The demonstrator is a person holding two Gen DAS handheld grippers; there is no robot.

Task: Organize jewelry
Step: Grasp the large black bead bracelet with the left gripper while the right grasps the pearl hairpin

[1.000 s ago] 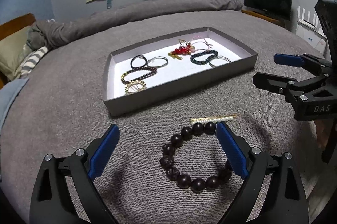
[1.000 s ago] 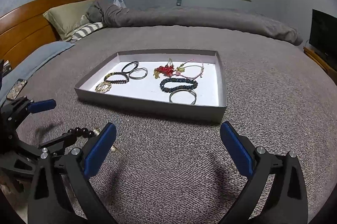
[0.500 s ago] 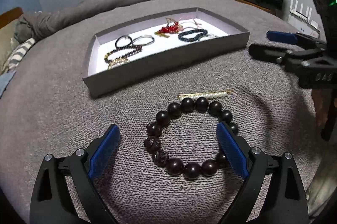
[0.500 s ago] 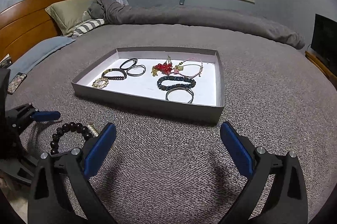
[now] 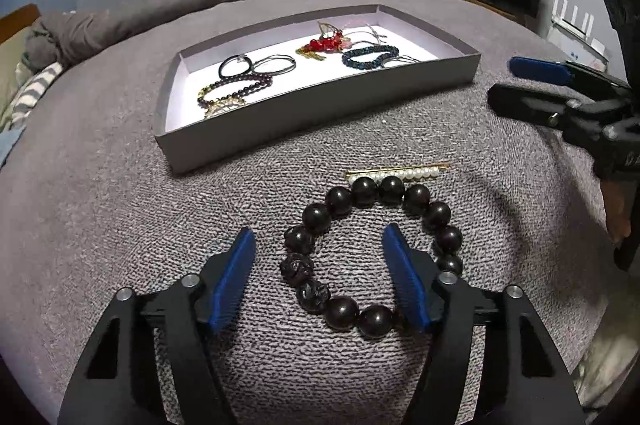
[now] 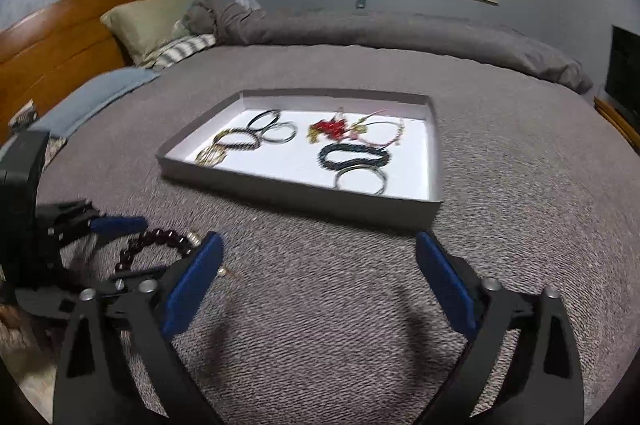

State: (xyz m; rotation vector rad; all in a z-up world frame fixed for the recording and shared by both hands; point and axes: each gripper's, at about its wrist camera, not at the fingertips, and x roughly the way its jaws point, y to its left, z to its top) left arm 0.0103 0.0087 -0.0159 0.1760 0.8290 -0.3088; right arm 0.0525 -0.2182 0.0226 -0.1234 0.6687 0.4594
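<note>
My left gripper (image 5: 318,275), fingers wide, straddles the near side of the dark bead bracelet (image 5: 372,257) on the bed (image 5: 100,205), ready for pickup; next I should close on its beads. Just beyond lies one pearl hair clip (image 5: 398,172). Ahead, the tray (image 5: 320,109) holds about eight pieces. My right gripper (image 6: 320,291) hangs wide and empty.
</note>
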